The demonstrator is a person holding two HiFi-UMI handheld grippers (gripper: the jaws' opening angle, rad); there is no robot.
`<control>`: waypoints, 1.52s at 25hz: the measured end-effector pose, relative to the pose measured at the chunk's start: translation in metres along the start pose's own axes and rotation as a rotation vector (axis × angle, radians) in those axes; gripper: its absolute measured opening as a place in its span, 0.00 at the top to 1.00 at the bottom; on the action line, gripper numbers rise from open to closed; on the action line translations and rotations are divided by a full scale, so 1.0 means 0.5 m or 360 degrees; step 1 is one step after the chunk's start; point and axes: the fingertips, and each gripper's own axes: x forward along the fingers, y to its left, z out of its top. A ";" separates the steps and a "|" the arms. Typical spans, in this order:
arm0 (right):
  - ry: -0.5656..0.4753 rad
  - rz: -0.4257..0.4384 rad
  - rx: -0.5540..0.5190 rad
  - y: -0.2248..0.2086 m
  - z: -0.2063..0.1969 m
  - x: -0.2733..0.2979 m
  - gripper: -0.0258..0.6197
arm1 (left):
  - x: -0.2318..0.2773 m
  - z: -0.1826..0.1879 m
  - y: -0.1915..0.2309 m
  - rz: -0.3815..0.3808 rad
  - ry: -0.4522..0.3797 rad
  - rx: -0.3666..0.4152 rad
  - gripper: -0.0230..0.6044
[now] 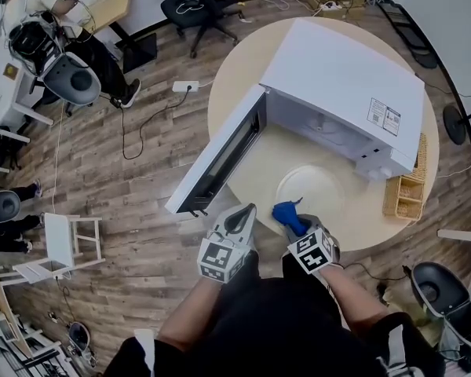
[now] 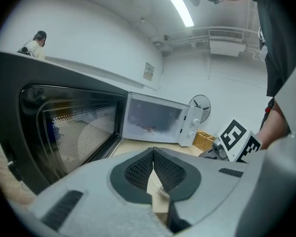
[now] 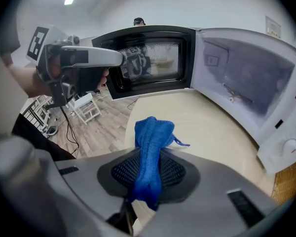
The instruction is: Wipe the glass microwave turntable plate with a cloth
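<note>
Glass plate (image 1: 310, 187), faint near cloth (image 1: 289, 217)

The head camera looked steeply down from above the person onto the round table (image 1: 239, 73) and white microwave (image 1: 341, 77), with the left gripper (image 1: 246, 210) and right gripper (image 1: 297, 225) near the bottom. Each gripper camera sat low, close behind its own jaws, facing across the tabletop. Both shared the microwave's open door (image 3: 148, 58) and cavity (image 3: 246, 78), and each caught the other gripper at its edge.
</note>
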 end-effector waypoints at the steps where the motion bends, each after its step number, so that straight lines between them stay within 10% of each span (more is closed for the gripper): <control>1: 0.0014 0.0008 0.0004 0.005 -0.008 0.004 0.83 | 0.001 -0.002 0.000 -0.0001 0.0000 0.0000 0.95; 38: 0.0201 -0.0350 0.0074 -0.191 -0.142 -0.049 0.82 | 0.020 0.016 -0.055 -0.0086 -0.0017 0.0054 0.95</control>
